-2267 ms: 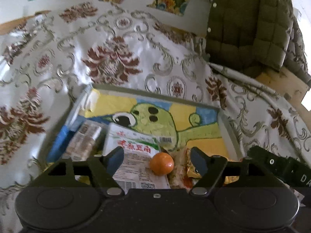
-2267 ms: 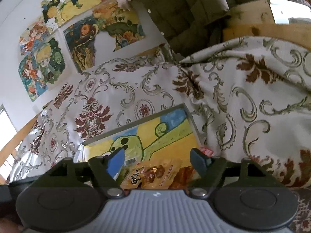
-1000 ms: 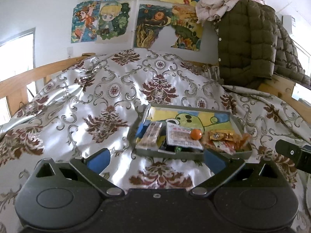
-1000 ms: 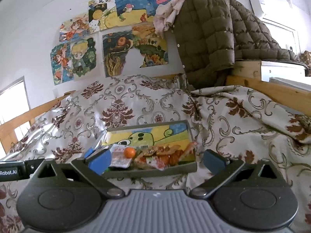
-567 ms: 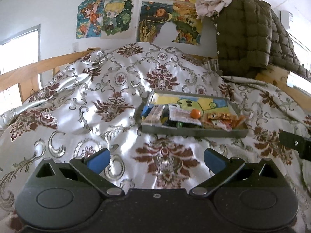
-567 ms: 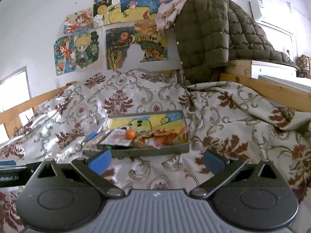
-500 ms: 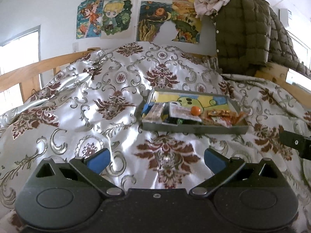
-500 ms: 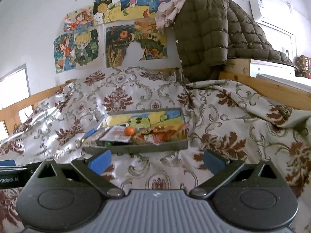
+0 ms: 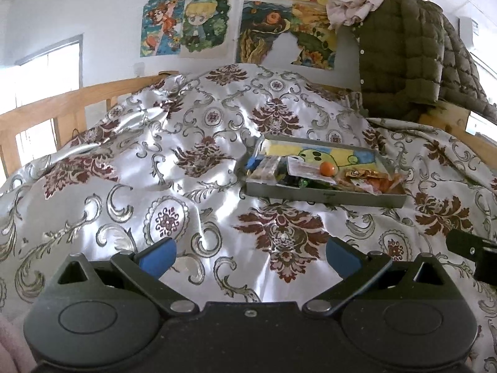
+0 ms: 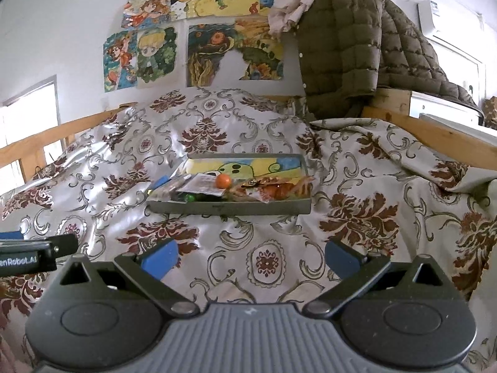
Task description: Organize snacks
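A shallow grey tray (image 9: 323,195) with a cartoon-printed floor lies on the patterned bed cover, also seen in the right wrist view (image 10: 230,207). In it lie several snack packets, a small orange ball (image 9: 328,168) (image 10: 223,180) on a white packet (image 9: 303,168), and orange wrappers (image 9: 372,179) (image 10: 273,189) at the right end. My left gripper (image 9: 250,256) is open and empty, well short of the tray. My right gripper (image 10: 251,256) is open and empty, also well back from it.
The silver and maroon bed cover (image 9: 155,186) spreads over everything. A wooden bed rail (image 9: 40,108) runs along the left and another (image 10: 435,136) along the right. An olive quilted jacket (image 10: 348,49) hangs behind the tray. Posters (image 9: 236,28) hang on the wall.
Both grippers have drawn back from over the tray to well in front of it, and their jaws have opened wider. The snacks in the tray have not moved.
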A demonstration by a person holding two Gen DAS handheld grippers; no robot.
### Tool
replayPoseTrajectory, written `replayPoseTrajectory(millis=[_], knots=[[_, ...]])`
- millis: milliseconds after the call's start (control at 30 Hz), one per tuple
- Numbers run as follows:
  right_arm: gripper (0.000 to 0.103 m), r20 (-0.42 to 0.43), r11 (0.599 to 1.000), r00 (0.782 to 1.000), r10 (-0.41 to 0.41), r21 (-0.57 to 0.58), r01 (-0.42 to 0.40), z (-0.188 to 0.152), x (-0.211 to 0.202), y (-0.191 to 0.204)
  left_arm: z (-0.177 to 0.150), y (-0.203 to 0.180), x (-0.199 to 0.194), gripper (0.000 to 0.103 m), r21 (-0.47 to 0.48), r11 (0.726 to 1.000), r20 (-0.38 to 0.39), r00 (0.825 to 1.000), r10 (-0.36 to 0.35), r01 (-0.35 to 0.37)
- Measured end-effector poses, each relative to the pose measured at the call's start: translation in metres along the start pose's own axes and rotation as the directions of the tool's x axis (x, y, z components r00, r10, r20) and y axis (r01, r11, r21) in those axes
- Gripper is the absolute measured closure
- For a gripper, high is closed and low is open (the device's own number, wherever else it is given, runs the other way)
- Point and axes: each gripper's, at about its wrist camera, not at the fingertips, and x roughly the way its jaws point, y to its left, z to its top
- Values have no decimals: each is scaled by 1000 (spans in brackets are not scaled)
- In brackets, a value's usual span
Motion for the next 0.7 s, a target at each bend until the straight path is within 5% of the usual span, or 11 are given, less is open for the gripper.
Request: replayPoseTrajectory(millis=[700], knots=[[0,-36,1000,999,-27,8,27,-5,5,-1,-7,-1,7,1,-2,1000,-55,998,12,-12]])
